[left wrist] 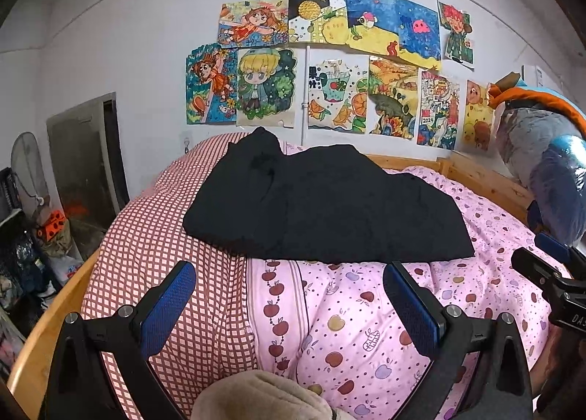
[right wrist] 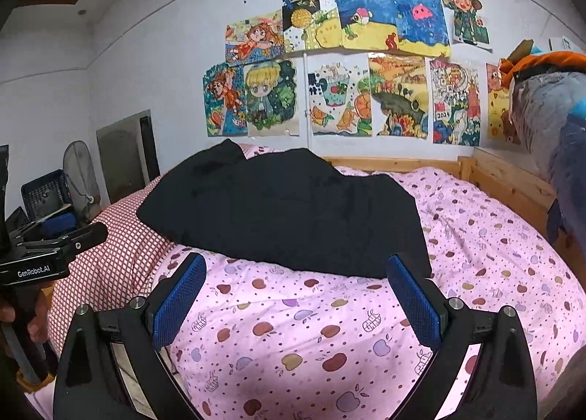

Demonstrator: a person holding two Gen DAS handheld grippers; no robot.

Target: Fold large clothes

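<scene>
**Black garment on the bed, both grippers empty**

A black garment (left wrist: 322, 203) lies on the bed (left wrist: 384, 310), roughly flattened across the seam between a checked quilt (left wrist: 146, 255) and a pink apple-print one. The left hand-held gripper (left wrist: 289, 304) and the right hand-held gripper (right wrist: 296, 297) hover near it, jaws wide, holding nothing. Folding looks barely started or between folds.

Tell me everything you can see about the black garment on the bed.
The black garment is a plain, matte, soft-looking cloth, too dark to make out sleeves or seams. It lies loosely flattened, with a bump rising at its far end. It rests partly on the red checked quilt and partly on the pink apple-print quilt. Both grippers, left gripper and right gripper, are open short of its near edge, not touching it.
</scene>
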